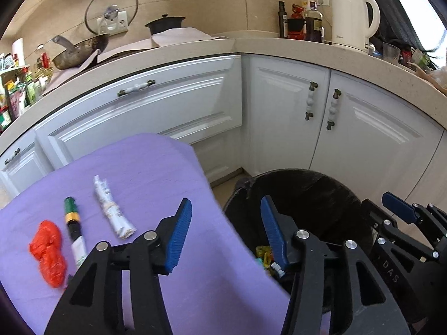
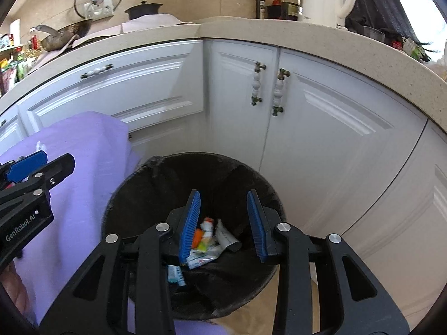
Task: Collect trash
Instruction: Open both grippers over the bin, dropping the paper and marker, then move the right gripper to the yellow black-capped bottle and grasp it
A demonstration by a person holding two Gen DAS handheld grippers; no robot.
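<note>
Below right tongs [image 2: 223,223]: binned trash [image 2: 212,240]

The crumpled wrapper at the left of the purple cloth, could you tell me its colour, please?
The crumpled wrapper is bright orange-red; the left wrist view shows it best.

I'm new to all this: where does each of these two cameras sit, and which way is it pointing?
Left wrist: rides the left gripper, looking forward and down between its open blue pads at the purple cloth and round black trash bin; the right gripper shows at right.
Right wrist: rides the right gripper, looking down into the bin at dropped wrappers; the left gripper shows at left.
Shared: bin, purple cloth, white cabinets, white kettle.
</note>
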